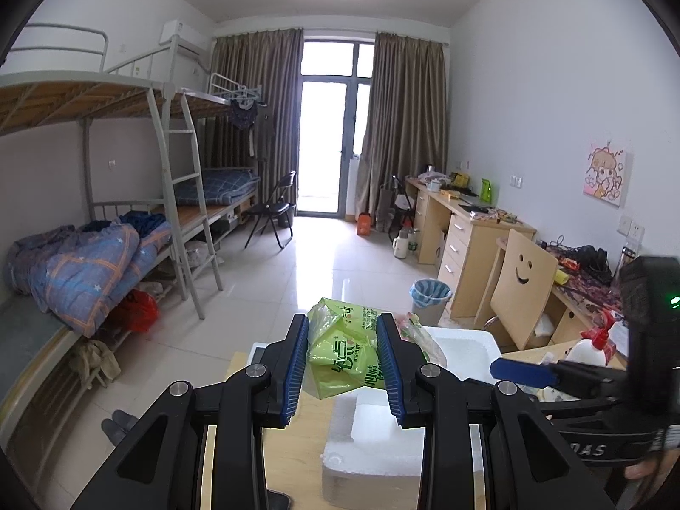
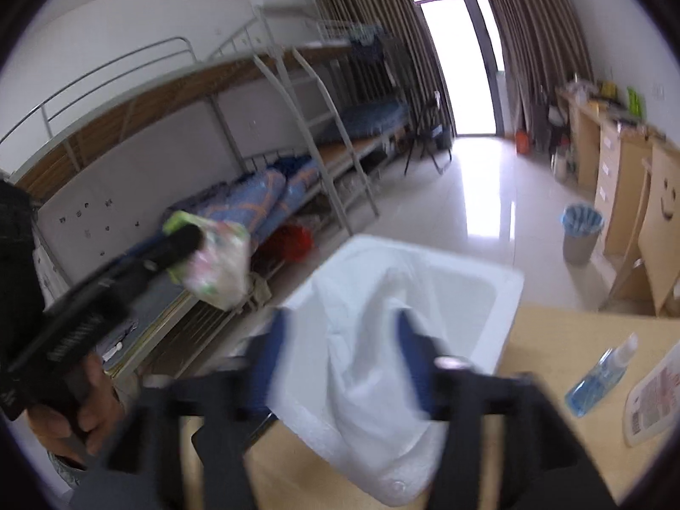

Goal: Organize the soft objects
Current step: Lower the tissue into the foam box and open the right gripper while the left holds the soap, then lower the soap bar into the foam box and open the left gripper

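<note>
My left gripper [image 1: 342, 323] is shut on a green plastic-wrapped soft pack [image 1: 340, 352] and holds it in the air above a white foam box [image 1: 463, 348]. The right wrist view shows that gripper [image 2: 187, 238] at the left with the pack [image 2: 216, 263] beyond its tip. My right gripper [image 2: 340, 323], blurred, stands open over the foam box [image 2: 480, 297]. A white cloth-like bag [image 2: 361, 361] hangs loosely between its blue fingers and drapes into the box. One blue finger of the right gripper [image 1: 522, 372] shows at the right of the left wrist view.
The box rests on a wooden table [image 2: 552, 340], beside a blue spray bottle [image 2: 595, 378], a white labelled pack [image 2: 654, 395] and a red-topped pump bottle [image 1: 590, 344]. A white foam slab [image 1: 369, 446] lies below the left gripper. Bunk beds [image 1: 85, 263], a bin [image 1: 429, 297] and a smiley chair [image 1: 522, 284] stand beyond.
</note>
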Tool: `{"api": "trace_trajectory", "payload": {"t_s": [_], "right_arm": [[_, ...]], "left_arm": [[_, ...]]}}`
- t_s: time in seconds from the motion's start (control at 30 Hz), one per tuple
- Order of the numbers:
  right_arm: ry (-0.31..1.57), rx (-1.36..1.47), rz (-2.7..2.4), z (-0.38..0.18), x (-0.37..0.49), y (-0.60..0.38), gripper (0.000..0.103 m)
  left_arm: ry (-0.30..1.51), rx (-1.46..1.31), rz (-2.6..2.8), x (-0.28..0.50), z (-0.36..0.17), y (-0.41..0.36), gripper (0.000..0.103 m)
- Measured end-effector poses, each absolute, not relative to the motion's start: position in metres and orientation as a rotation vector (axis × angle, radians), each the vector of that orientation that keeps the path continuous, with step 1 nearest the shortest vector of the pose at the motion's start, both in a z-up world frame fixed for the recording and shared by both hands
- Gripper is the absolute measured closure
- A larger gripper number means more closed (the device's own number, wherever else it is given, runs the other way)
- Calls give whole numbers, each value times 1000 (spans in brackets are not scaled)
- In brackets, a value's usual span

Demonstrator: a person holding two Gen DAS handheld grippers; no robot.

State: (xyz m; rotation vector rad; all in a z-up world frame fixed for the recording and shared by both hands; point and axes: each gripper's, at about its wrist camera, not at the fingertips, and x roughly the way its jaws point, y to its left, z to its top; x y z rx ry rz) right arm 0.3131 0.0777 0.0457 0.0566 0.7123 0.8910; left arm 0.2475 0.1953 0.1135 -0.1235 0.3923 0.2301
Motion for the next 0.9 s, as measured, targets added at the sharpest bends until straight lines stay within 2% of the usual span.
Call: {"api": "trace_trajectory", "payload": {"t_s": [0.17, 0.4, 0.47, 0.53, 0.9], "right_arm": [[690, 84, 879, 54, 306, 64, 35], [628, 97, 860, 70, 289, 47, 27], [619, 96, 853, 70, 288, 45, 24], [602, 86, 835, 72, 285, 39, 15], [541, 101, 760, 79, 292, 5, 3]], "left_arm": [[383, -123, 221, 248, 113, 197, 69], [414, -114, 185, 258, 101, 191, 69], [419, -105, 174, 259, 99, 187, 69], [428, -101, 160, 264, 95, 183, 69], [493, -103, 85, 294, 83, 149, 69]]}}
